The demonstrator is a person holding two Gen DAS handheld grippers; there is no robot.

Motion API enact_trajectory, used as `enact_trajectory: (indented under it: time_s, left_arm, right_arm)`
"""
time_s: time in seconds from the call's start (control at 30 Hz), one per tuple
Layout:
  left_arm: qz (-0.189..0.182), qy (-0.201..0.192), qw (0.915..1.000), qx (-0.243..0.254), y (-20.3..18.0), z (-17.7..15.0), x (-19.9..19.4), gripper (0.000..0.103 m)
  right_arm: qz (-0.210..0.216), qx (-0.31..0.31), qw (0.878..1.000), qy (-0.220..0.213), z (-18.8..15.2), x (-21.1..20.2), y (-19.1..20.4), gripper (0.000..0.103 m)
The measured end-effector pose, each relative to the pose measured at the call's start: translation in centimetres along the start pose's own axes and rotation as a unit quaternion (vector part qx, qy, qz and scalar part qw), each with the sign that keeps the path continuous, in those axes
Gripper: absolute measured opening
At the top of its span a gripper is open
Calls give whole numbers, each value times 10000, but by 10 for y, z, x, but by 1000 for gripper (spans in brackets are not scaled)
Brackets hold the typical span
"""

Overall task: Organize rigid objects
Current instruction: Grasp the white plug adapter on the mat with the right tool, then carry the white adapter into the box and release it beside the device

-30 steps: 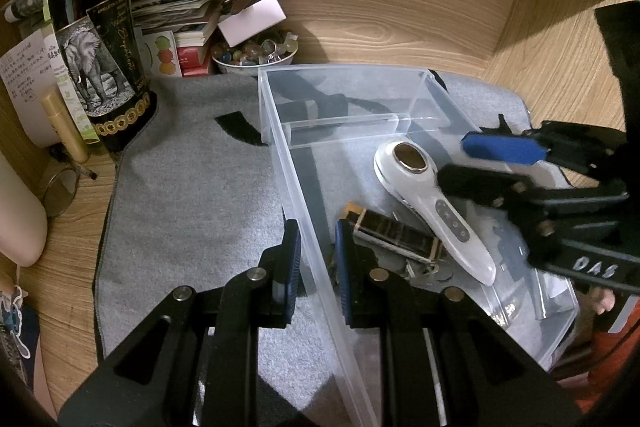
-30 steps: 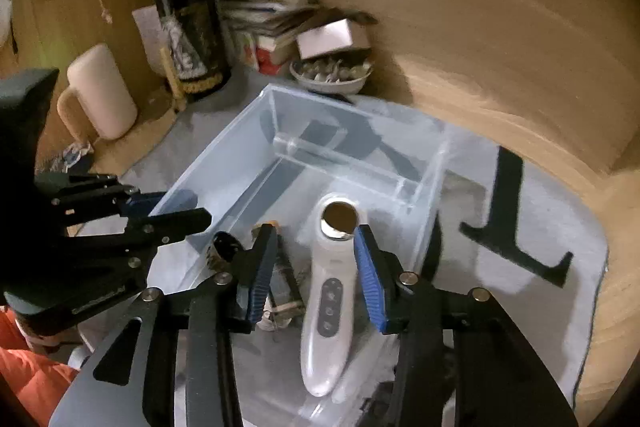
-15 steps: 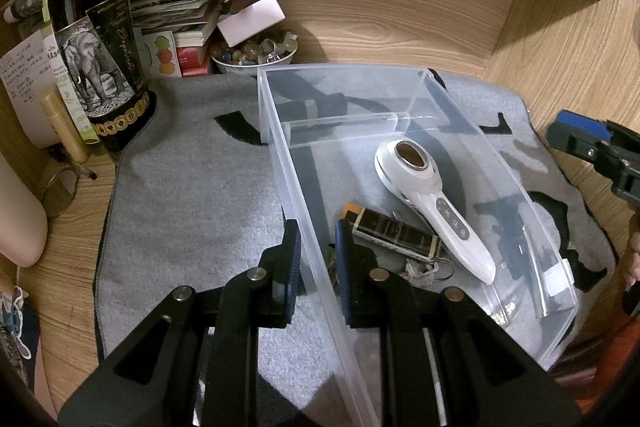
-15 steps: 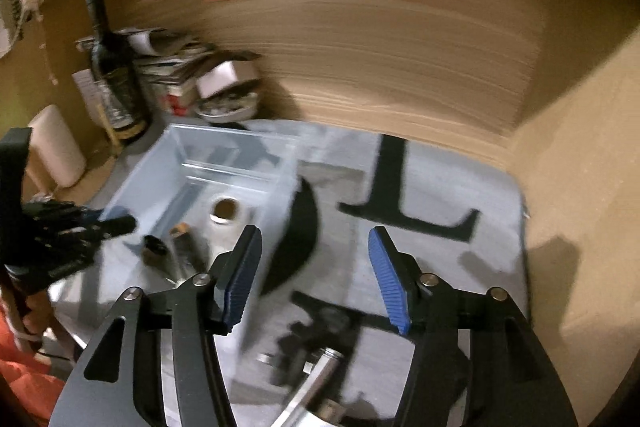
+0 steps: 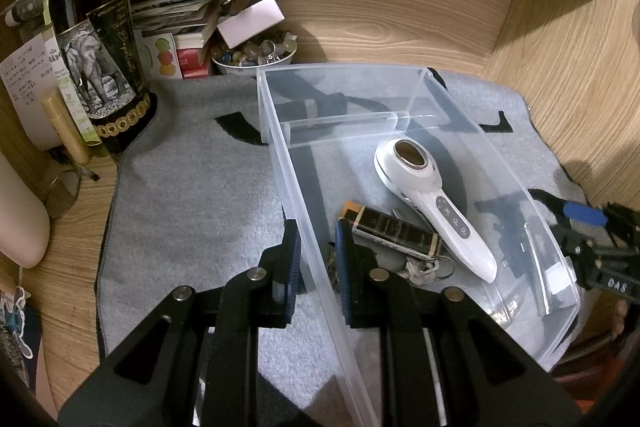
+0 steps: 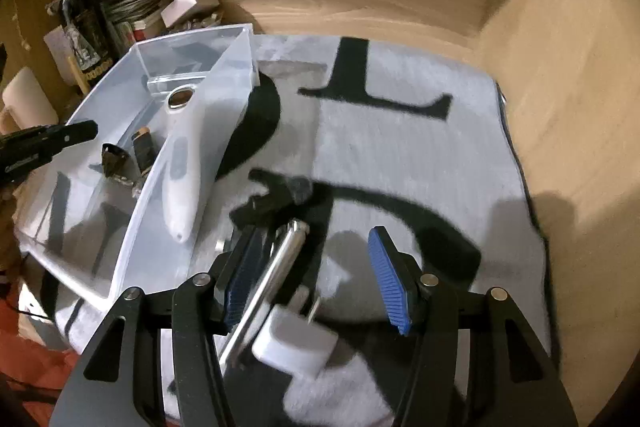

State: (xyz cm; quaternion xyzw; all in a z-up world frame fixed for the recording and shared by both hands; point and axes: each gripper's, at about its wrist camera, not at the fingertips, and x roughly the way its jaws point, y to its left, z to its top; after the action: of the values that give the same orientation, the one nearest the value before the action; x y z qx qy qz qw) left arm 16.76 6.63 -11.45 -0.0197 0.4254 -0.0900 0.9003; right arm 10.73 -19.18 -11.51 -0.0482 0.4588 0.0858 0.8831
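- The left gripper [image 5: 314, 259] is clamped on the near left wall of the clear bin [image 5: 280, 163], one finger outside the wall and one inside.
- The bin sits on a grey mat [image 5: 192, 195] with large black letters, spread over a wooden worktop [image 5: 80, 195].
- In the bin lies a white handheld device [image 5: 436, 203], its round head toward the far end and its handle toward the near right corner.
- Just beside its handle, on the left, lies a dark flat case [image 5: 394, 229] with gold ends; a bunch of keys [image 5: 424, 269] lies against the case's near side.
- A clear divider [image 5: 340, 125] crosses the bin near its far end.
- The right gripper [image 6: 316, 283] is spread wide and grips nothing; it hovers over the mat to the right of the bin.
- Below it on the mat, a shiny metal rod [image 6: 268, 279] lies close to the left finger; whether they touch I cannot tell.
- A white plug [image 6: 296, 341] lies just beside the rod's near end, and a small black object [image 6: 276, 197], blurred, lies beyond its far tip.
- At the back left stand a wine bottle [image 5: 100, 59], a pile of papers [image 5: 176, 11] and a bowl of beads [image 5: 256, 53].
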Motion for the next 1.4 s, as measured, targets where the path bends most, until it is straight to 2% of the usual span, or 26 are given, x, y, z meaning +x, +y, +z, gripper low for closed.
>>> enact_trajectory:
  time_s: [0.23, 0.37, 0.5, 0.6, 0.77, 1.0, 1.17, 1.4]
  left_arm:
    - [6, -8, 10000, 13, 0, 0, 0, 16]
    - [21, -7, 10000, 23, 0, 0, 0, 16]
    - [19, -6, 10000, 17, 0, 0, 0, 16]
    - [23, -7, 10000, 22, 0, 0, 0, 16]
    - [19, -5, 10000, 12, -1, 0, 0, 16]
    - [41, 22, 10000, 44, -2, -1, 0, 16]
    - [31, 25, 10000, 10, -3, -1, 0, 16]
    - [34, 39, 10000, -17, -4, 0, 0, 16]
  right_arm:
    - [-169, 235, 9996, 74, -25, -7, -7, 52]
    - [-167, 155, 9992, 336, -36, 4, -2, 51]
    - [-181, 168, 9990, 382, -41, 10, -3, 37]
    - [-166, 280, 9991, 261, -37, 6, -7, 37]
    - [-251, 334, 9991, 36, -25, -2, -11, 37]
    - [-179, 196, 9981, -559, 7, -19, -6, 37]
    - [145, -7, 9957, -920, 35, -25, 6, 37]
    - [567, -219, 9927, -1037, 65, -15, 32, 37]
